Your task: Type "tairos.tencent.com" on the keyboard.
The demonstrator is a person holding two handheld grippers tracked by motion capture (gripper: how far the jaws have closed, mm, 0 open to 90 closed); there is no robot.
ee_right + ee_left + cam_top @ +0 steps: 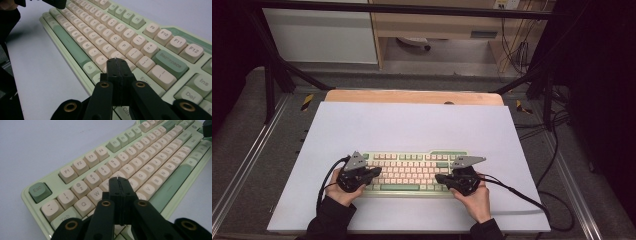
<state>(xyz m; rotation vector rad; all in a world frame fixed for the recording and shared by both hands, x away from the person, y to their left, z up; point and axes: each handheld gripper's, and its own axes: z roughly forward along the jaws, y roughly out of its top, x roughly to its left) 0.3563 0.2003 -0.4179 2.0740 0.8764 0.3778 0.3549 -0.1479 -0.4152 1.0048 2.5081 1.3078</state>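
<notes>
My desk [412, 96] has a wooden top, its bare strip showing along the far edge. A white sheet [412, 125] covers the rest, and a pale green keyboard [412, 172] lies on it near my edge, midway between the sides.
</notes>
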